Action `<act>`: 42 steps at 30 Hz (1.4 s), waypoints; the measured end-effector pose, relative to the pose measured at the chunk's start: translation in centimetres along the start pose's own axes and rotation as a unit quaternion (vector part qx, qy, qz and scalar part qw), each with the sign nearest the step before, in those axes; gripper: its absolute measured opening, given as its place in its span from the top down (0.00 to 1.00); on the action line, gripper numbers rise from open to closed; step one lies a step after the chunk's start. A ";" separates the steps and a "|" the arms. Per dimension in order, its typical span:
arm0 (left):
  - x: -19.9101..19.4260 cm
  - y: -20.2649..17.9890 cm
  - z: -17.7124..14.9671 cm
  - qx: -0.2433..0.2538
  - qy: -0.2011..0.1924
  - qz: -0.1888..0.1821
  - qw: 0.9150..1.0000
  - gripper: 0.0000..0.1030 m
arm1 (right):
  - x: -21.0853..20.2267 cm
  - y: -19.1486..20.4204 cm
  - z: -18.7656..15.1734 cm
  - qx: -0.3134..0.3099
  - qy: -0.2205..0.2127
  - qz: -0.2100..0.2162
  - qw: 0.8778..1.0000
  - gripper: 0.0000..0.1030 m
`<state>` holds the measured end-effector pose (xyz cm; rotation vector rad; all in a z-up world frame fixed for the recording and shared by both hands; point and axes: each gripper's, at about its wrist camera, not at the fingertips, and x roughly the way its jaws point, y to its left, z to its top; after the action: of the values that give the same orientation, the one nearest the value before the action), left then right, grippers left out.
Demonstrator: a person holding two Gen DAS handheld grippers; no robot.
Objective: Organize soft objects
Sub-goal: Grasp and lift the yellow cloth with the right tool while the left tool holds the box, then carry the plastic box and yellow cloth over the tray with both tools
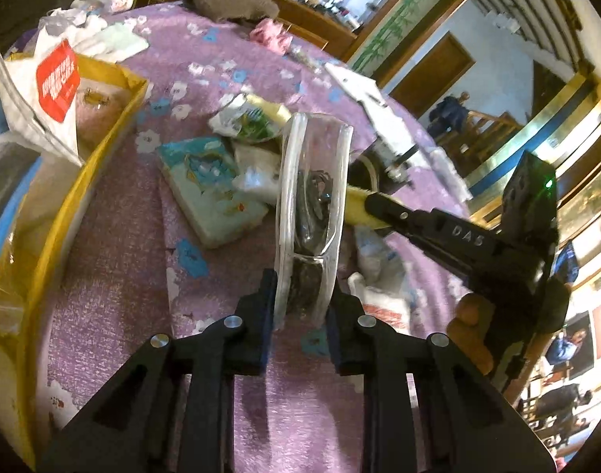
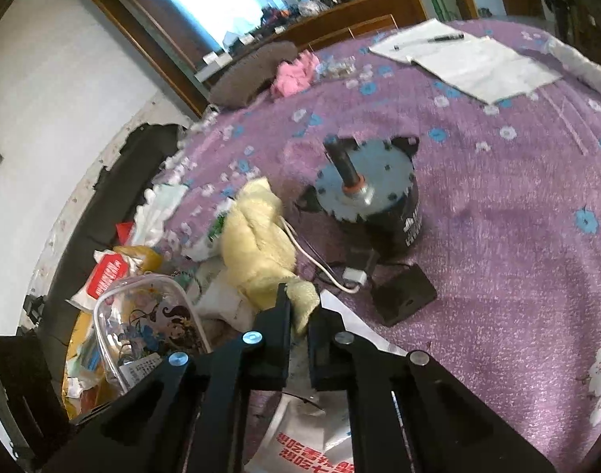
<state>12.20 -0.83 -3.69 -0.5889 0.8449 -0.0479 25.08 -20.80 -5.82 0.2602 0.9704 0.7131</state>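
My left gripper [image 1: 300,307] is shut on a clear plastic zip pouch [image 1: 312,213] with dark items inside, held upright above the purple flowered cloth [image 1: 135,260]. The pouch also shows in the right wrist view [image 2: 150,323], with a cartoon print. My right gripper [image 2: 300,315] is shut on a corner of a yellow soft cloth [image 2: 261,248] that lies on the table. In the left wrist view the right gripper [image 1: 375,207] reaches in from the right, pinching the yellow cloth [image 1: 359,205] just behind the pouch.
A yellow box [image 1: 103,149] with bags stands at the left. A tissue pack [image 1: 209,193], wrappers, a grey towel [image 1: 229,0] and a pink cloth [image 1: 271,33] lie on the table. A black motor [image 2: 371,197], white cable, black block [image 2: 403,295] and papers [image 2: 470,59] lie to the right.
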 end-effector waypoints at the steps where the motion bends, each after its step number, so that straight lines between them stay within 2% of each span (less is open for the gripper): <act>1: -0.4 -0.1 0.1 0.001 -0.005 -0.001 1.000 0.79 | -0.3 0.1 0.0 -0.002 -0.007 0.001 1.000 0.97; 5: -1.6 -0.2 0.6 -0.006 -0.012 -0.014 1.000 0.80 | -1.5 0.4 0.2 -0.006 -0.036 0.013 0.999 0.97; 10: -2.1 0.5 1.3 -0.035 0.006 -0.050 0.998 0.80 | -3.1 0.8 0.4 -0.014 -0.076 0.038 0.996 0.98; 15: -3.1 0.7 1.5 -0.043 0.000 -0.055 0.998 0.80 | -4.1 2.1 0.2 -0.043 -0.093 0.090 0.991 0.98; 19: -3.5 1.1 1.6 -0.051 0.001 -0.054 0.997 0.80 | -5.3 3.7 -0.2 -0.084 -0.110 0.141 0.980 0.98; 21: -3.6 1.4 1.6 -0.054 0.001 -0.054 0.997 0.79 | -5.9 4.6 -0.6 -0.117 -0.106 0.179 0.971 0.97; 23: -3.7 1.7 1.6 -0.057 0.002 -0.051 0.997 0.79 | -5.4 5.5 -0.9 -0.148 -0.072 0.214 0.963 0.95; 26: -3.3 2.3 1.6 -0.066 0.009 -0.046 0.997 0.79 | -4.2 5.9 -1.1 -0.146 -0.067 0.181 0.970 0.92; 27: -3.1 2.5 1.5 -0.071 0.014 -0.045 0.996 0.79 | -3.6 5.7 -0.9 -0.139 -0.056 0.176 0.973 0.88; 28: -2.9 2.7 1.5 -0.074 0.019 -0.045 0.996 0.79 | -3.1 5.4 -0.7 -0.127 -0.049 0.172 0.976 0.73; 29: -2.8 2.9 1.4 -0.077 0.023 -0.045 0.996 0.79 | -2.9 4.9 -0.6 -0.115 -0.047 0.166 0.978 0.64; 30: -2.7 3.1 1.3 -0.079 0.026 -0.048 0.995 0.79 | -2.7 4.4 -0.4 -0.100 -0.047 0.158 0.981 0.49; 31: -2.8 3.2 1.2 -0.079 0.027 -0.049 0.995 0.79 | -2.5 4.0 -0.3 -0.087 -0.048 0.154 0.983 0.43; 38: -3.9 3.7 1.2 -0.082 0.024 -0.055 0.995 0.79 | -0.7 2.3 0.2 -0.045 -0.022 0.104 0.993 0.43; 41: -5.1 3.9 1.1 -0.085 0.015 -0.058 0.995 0.79 | 0.7 3.3 1.1 -0.039 0.012 0.081 0.996 0.43; 42: -5.4 4.0 1.2 -0.085 0.013 -0.062 0.994 0.79 | 1.3 4.2 1.5 -0.048 0.026 0.062 0.997 0.43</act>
<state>8.67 4.54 -1.45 -0.8030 0.8411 -0.0968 24.95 -16.65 -3.80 0.2211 0.9722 0.8815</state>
